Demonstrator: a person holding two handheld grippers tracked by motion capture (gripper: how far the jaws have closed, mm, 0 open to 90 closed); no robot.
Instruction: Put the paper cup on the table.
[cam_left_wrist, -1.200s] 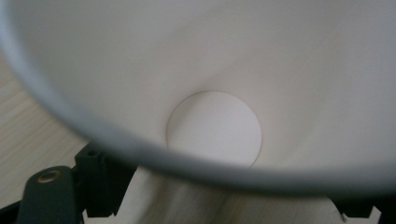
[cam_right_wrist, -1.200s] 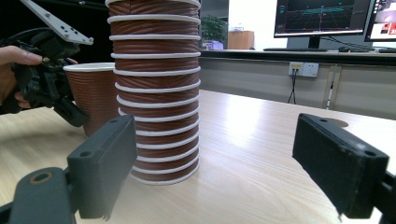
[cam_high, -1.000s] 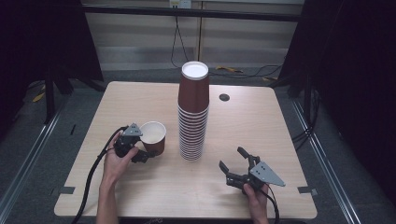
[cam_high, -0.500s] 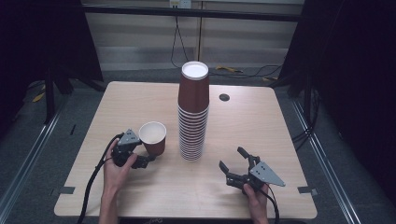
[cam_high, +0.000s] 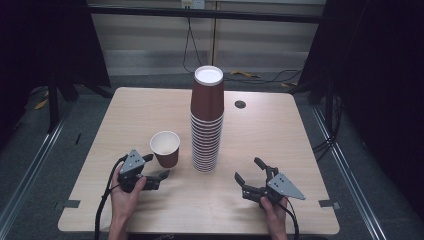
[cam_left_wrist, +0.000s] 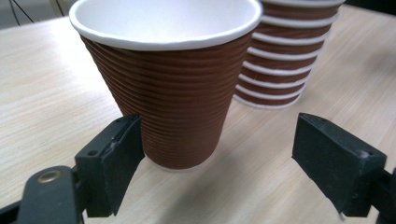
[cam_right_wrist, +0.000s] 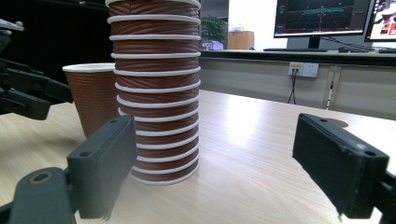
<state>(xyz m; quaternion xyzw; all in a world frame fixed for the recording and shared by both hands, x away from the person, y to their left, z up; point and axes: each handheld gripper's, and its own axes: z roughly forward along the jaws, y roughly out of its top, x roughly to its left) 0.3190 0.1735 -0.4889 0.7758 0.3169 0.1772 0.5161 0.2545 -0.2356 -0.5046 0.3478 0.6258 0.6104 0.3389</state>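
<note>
A single ribbed brown paper cup (cam_high: 165, 148) was pictured standing upright, mouth up, just left of centre in the high view. It was set close beside a tall stack of upturned matching cups (cam_high: 206, 125) on the wooden table (cam_high: 280, 130), but apart from it. The left gripper (cam_high: 159, 165) was held low at the lower left with its jaws spread wide. In the left gripper view one pad was seen just beside the cup's (cam_left_wrist: 177, 93) base and the other well clear, so nothing was gripped. The cup was judged to be resting free on its own foot, with the stack (cam_left_wrist: 285, 60) behind it. The right gripper (cam_high: 247, 169) was held at the lower right, jaws likewise wide and empty, aimed at the stack's (cam_right_wrist: 156, 93) lower rims as though kept ready to steady or take from it. The lone cup (cam_right_wrist: 93, 98) was seen at the left of that view, beyond the stack. The inverted stacking was judged to leave each rim exposed for a sideways pinch.
</note>
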